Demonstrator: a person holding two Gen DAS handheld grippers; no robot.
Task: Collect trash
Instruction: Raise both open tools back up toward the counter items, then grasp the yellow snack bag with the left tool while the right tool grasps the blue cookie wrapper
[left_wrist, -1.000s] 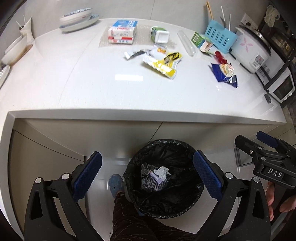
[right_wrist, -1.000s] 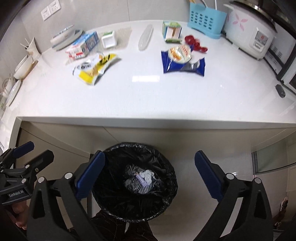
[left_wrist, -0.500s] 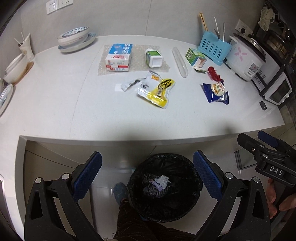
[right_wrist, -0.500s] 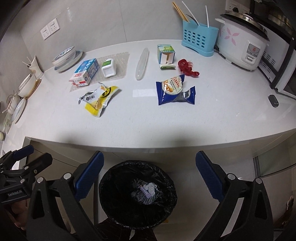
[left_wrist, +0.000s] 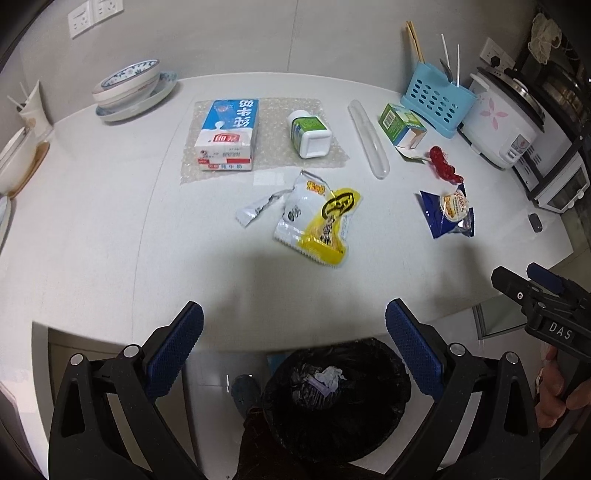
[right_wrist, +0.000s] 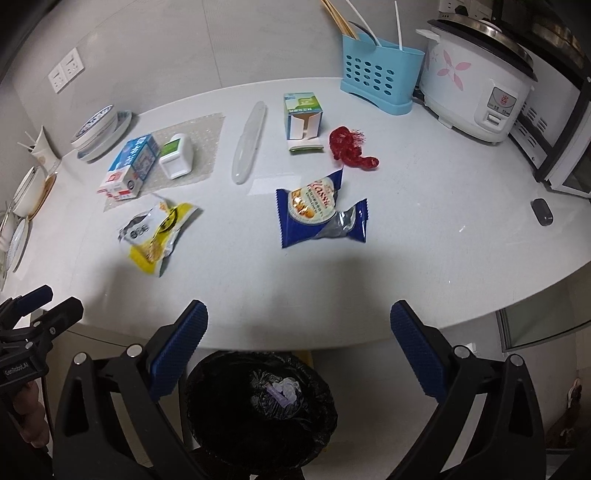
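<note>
Both grippers hang above the near edge of a white counter (left_wrist: 110, 229) with jaws spread wide and nothing between the blue pads. The left gripper (left_wrist: 293, 350) sits over a black-lined trash bin (left_wrist: 388, 424) on the floor below the counter; crumpled white paper (left_wrist: 330, 374) lies inside. The right gripper (right_wrist: 299, 350) hangs over the same bin (right_wrist: 221, 424). Seen from the left wrist, the right tool's body carries the letters "DAS"; seen from the right wrist, the left tool's body reads "GenRobot.AI".

The trash lies on the counter. A yellow-and-white snack wrapper (left_wrist: 317, 221) sits mid-counter, touching a small silver torn sachet (left_wrist: 260, 208) on its left. A blue wrapper (right_wrist: 321, 210) lies to the right, its round label bearing script that cannot be read with certainty. Beyond it lies a red crumpled net (right_wrist: 351, 147), and just beside that an opened green-and-white small carton (right_wrist: 303, 118).

Farther back a blue-and-white milk carton (left_wrist: 227, 134) printed with Chinese characters rests on a sheet of bubble wrap (left_wrist: 277, 110), next to a white bottle with a green label (left_wrist: 310, 133), lying on its side. A clear plastic tube case (left_wrist: 369, 138) lies between the bottle and the small carton. At the back right stand a blue utensil caddy (right_wrist: 380, 77) and a white rice cooker (right_wrist: 476, 88) with pink flower prints; stacked bowls (left_wrist: 129, 88) sit at the back left
</note>
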